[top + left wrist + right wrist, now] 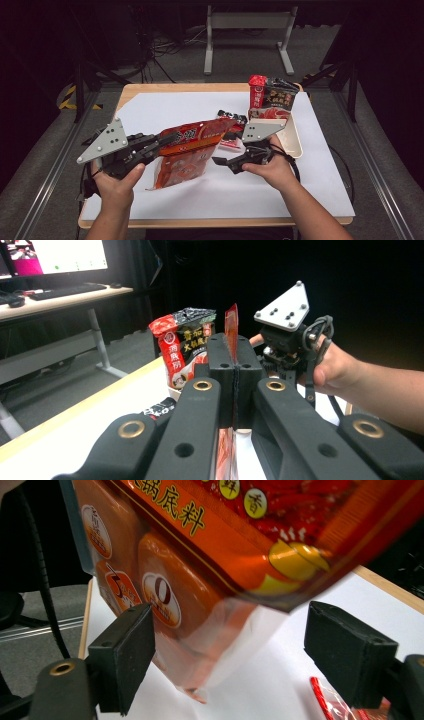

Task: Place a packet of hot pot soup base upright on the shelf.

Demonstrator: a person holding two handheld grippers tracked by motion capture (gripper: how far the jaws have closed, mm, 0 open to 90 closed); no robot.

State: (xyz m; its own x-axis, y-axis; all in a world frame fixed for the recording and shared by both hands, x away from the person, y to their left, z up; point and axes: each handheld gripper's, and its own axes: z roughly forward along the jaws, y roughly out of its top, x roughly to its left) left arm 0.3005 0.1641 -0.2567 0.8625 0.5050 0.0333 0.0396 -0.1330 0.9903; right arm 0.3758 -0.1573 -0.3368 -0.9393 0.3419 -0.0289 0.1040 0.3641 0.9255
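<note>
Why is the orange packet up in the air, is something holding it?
Held up: the left gripper has its jaws shut on the orange packet, lifting it off the table.

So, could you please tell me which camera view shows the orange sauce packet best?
The high view: the orange sauce packet shows whole, held by the left gripper. The right gripper view shows its lower corner close up; the left gripper view shows just its thin edge between shut jaws.
</note>
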